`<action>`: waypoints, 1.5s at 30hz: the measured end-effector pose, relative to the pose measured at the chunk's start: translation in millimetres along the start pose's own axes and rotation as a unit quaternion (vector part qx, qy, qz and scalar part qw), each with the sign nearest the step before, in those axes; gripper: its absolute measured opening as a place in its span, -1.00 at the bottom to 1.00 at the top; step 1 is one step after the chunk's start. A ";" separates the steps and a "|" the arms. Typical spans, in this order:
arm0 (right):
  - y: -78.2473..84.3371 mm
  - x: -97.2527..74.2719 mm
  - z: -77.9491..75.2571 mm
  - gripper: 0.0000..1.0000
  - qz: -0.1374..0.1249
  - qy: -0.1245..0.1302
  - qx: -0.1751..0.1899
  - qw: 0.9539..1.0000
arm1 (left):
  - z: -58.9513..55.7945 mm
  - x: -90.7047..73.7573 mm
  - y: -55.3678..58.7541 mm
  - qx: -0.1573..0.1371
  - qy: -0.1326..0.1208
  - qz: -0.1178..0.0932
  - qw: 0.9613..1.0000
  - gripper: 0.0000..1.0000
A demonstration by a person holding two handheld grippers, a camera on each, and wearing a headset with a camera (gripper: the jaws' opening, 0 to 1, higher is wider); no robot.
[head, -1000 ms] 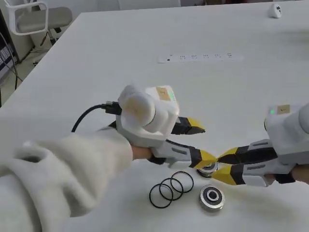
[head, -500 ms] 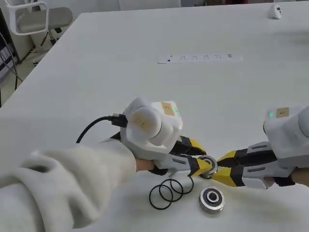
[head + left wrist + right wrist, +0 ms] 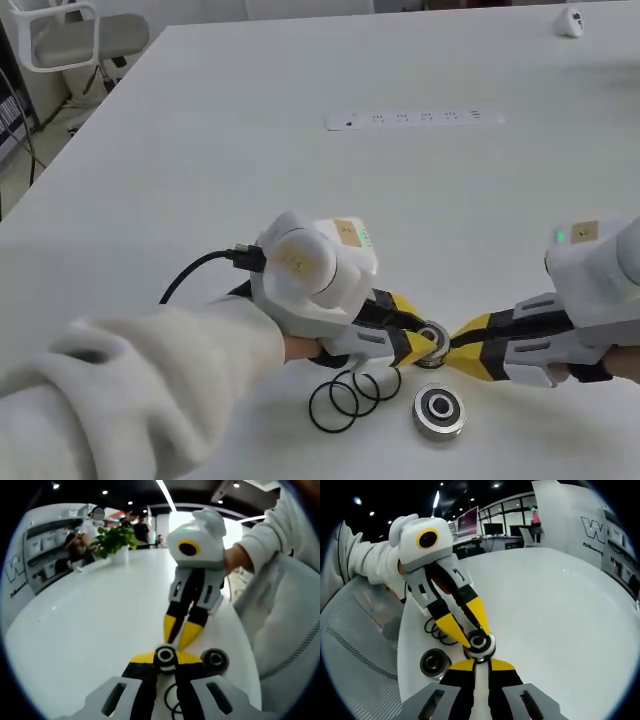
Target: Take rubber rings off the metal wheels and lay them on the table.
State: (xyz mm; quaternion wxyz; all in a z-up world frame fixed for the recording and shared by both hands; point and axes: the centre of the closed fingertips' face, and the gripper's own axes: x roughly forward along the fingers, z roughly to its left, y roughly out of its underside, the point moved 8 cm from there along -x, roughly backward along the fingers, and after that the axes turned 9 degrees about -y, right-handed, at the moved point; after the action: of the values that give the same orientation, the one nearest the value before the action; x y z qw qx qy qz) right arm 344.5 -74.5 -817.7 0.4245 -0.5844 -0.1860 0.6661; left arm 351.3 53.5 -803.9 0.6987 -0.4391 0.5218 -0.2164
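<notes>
A small metal wheel [image 3: 432,343] sits on the white table [image 3: 300,170] between the two grippers. My left gripper [image 3: 418,335] is shut on it; its yellow fingers [image 3: 479,614] clamp the wheel [image 3: 480,644] from both sides, and the wheel [image 3: 166,657] stands at its jaw tips. My right gripper [image 3: 458,342] faces it, jaws shut, tips against the wheel's rim; whether a ring is pinched is hidden. A second wheel [image 3: 439,410] lies flat nearer me. Three black rubber rings [image 3: 350,392] lie overlapping on the table left of that wheel.
A black cable [image 3: 190,270] runs from the left gripper across the table. A white power strip [image 3: 415,120] lies farther back, and a small white object [image 3: 570,22] at the far right. A chair [image 3: 70,40] stands beyond the table's left corner.
My left gripper, open a second ago with one finger raised, has come down and shut on the wheel. The right gripper has hardly moved.
</notes>
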 end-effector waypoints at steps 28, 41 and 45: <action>1.4 -5.5 -7.0 -1.00 -0.061 -0.018 0.217 0.974 | 0.6 2.0 0.4 0.004 -0.005 -0.008 1.000 -0.74; 2.0 -14.9 -10.3 -1.00 -0.136 -0.055 0.321 0.936 | -0.3 1.5 0.9 0.008 -0.006 -0.009 1.000 -0.74; 1.0 -14.4 -7.3 -1.00 -0.143 -0.061 0.317 0.936 | -0.3 1.4 1.0 0.010 -0.007 -0.009 1.000 -0.74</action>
State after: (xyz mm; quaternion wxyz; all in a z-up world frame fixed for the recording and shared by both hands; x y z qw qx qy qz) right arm 350.3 -88.1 -811.3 0.6659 -0.3453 -0.0725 0.6574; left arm 351.4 52.8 -805.6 0.7048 -0.4382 0.5106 -0.2250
